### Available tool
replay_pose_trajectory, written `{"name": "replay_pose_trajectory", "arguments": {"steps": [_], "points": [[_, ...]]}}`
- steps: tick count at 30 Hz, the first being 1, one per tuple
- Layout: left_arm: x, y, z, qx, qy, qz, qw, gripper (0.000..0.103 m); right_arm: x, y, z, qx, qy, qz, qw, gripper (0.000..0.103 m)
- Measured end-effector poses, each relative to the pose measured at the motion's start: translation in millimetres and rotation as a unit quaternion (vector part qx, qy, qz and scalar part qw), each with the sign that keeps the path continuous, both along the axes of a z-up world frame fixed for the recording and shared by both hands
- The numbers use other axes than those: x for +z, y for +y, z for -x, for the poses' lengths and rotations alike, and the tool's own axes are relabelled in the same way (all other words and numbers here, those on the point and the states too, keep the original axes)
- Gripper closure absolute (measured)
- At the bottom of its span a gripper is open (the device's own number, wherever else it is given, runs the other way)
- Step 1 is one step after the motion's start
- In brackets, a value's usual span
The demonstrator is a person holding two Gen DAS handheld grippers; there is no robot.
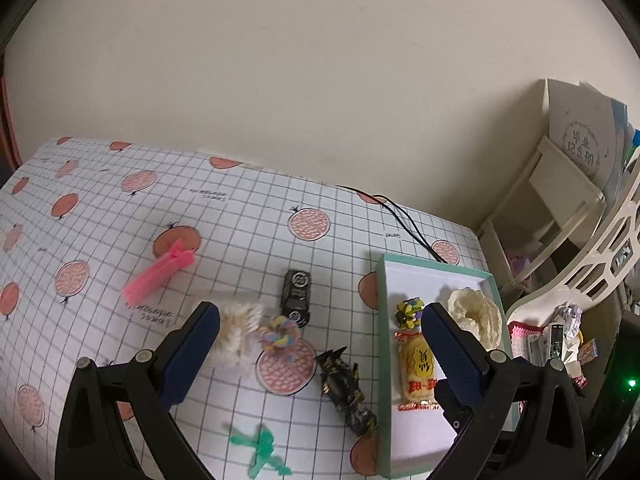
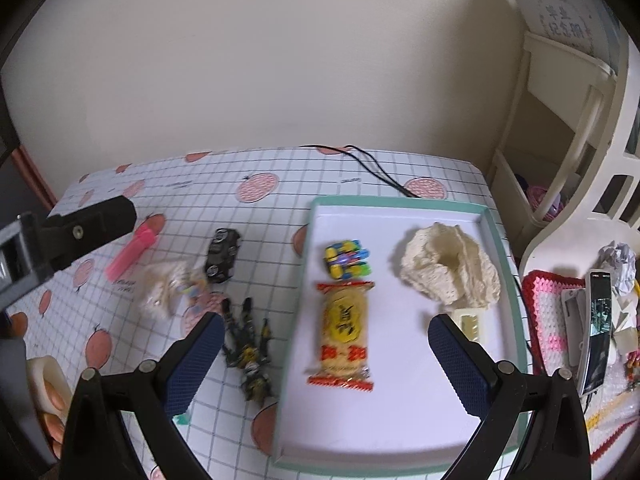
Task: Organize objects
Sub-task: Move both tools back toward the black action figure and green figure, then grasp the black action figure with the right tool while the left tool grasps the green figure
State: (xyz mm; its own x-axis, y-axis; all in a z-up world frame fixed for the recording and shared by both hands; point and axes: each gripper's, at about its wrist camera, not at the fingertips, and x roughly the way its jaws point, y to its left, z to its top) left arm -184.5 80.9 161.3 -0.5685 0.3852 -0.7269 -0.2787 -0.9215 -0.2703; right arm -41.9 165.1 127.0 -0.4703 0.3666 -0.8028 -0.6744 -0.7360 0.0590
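Observation:
A teal-rimmed white tray (image 2: 400,208) (image 1: 386,280) holds a yellow snack packet (image 2: 344,334) (image 1: 416,368), a colourful toy car (image 2: 347,258) (image 1: 409,312), a cream crocheted piece (image 2: 448,268) (image 1: 476,316) and a small cream block (image 2: 472,322). On the checked cloth lie a black toy car (image 1: 297,296) (image 2: 222,254), a black-and-gold robot toy (image 1: 346,392) (image 2: 248,352), a pastel hair tie (image 1: 278,334), a white fuzzy item (image 1: 236,332) (image 2: 162,288), a pink clip (image 1: 158,276) (image 2: 130,256) and a green figure (image 1: 260,450). My left gripper (image 1: 320,340) hangs open above these. My right gripper (image 2: 326,344) is open over the tray's left edge.
A black cable (image 1: 404,220) (image 2: 372,168) runs across the table's far edge. A cream shelf unit (image 1: 552,200) and white chair (image 2: 580,216) stand to the right, with a phone (image 2: 598,332) on a crocheted mat. The left gripper's body (image 2: 80,232) shows at the left of the right wrist view.

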Motion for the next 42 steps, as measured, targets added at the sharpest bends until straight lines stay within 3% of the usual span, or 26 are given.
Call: {"name": "replay_pose_trajectory", "arguments": {"steps": [5, 22, 32, 42], "points": [[-5, -18, -11, 0.012, -0.017, -0.008, 0.9997, 0.002, 2, -17, 6, 0.02, 0.003, 0.007, 1.0, 0.0], [-29, -62, -26, 0.033, -0.054, 0.049, 0.9968, 0.002, -6, -52, 28, 0.067, -0.016, 0.015, 0.998, 0.0], [-54, -81, -24, 0.054, -0.099, 0.063, 0.9916, 0.002, -24, -52, 38, 0.071, -0.031, 0.024, 0.997, 0.0], [-77, -87, -20, 0.073, -0.13, 0.08, 0.9855, 0.002, -31, -37, 37, 0.055, -0.014, 0.032, 0.998, 0.004]]}}
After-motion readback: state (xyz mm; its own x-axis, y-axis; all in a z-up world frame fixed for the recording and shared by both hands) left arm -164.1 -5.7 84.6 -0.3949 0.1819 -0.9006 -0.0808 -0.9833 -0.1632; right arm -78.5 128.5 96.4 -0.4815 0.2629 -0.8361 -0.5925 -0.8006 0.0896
